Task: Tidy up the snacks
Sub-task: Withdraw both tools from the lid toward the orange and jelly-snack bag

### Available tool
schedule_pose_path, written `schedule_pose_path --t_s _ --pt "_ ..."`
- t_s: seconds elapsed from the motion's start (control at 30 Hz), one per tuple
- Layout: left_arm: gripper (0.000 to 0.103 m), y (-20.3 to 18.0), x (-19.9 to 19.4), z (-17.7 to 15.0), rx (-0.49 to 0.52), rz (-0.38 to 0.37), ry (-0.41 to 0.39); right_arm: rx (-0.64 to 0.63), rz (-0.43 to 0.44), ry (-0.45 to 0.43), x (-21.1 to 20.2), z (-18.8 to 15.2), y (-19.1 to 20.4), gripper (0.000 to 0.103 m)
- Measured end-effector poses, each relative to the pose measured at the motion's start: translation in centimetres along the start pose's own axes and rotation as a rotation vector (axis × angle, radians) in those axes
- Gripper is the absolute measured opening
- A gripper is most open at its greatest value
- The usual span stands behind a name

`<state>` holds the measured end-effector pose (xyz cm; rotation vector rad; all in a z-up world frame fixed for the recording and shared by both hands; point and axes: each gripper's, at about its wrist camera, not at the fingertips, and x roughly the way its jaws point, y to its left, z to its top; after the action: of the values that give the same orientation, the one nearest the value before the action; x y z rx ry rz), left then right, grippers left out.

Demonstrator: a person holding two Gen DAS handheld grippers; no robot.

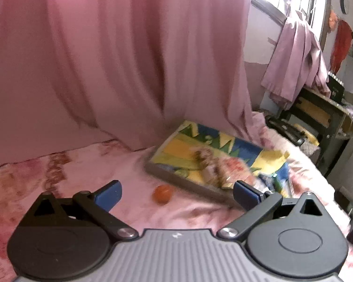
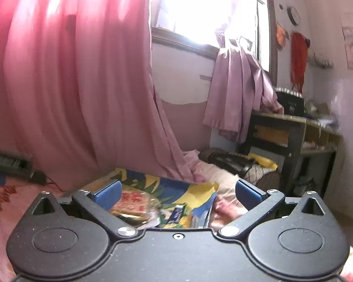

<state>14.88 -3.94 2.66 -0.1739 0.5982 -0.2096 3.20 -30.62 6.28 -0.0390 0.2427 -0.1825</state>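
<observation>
A flat tray (image 1: 176,176) with a yellow, blue and green print lies on the pink bedcover and holds several wrapped snacks (image 1: 214,164). A small orange round thing (image 1: 162,193) rests on the cover just in front of the tray. My left gripper (image 1: 177,193) hovers above it, open, with nothing between its blue pads. In the right wrist view the same tray (image 2: 153,183) lies below my right gripper (image 2: 177,195), which is open and holds nothing; a red-and-gold snack packet (image 2: 131,203) and a blue bar (image 2: 177,212) show between its fingers.
A pink curtain (image 1: 117,58) hangs behind the bed. To the right stand a dark desk (image 2: 294,129) with shelves and a black bag (image 2: 228,159) at the bed's end. A mauve cloth (image 2: 237,94) hangs below the bright window.
</observation>
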Motion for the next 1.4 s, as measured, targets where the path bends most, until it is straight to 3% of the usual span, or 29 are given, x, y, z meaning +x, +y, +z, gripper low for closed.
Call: schedule_pose_path --t_s 0.3,0.63,1.03,1.4 --pt "0.103 3.3 -3.9 -3.5 0.053 0.071 -0.008 0.047 0.021 0.037 -3.1 -0.8 1.6 0.102" --pt "0.103 3.4 -6.7 -5.2 0.111 0.054 0.021 0.09 0.033 0.104 -6.1 -2.3 3.0 0.102" --pt "0.103 3.9 -6.0 -6.2 0.123 0.082 0.13 0.065 0.103 0.265 -6.0 -4.7 5.3 0.102" --pt "0.103 3.7 -5.0 -6.6 0.149 0.106 0.192 0.006 0.105 0.371 -4.6 -6.1 6.6 0.102"
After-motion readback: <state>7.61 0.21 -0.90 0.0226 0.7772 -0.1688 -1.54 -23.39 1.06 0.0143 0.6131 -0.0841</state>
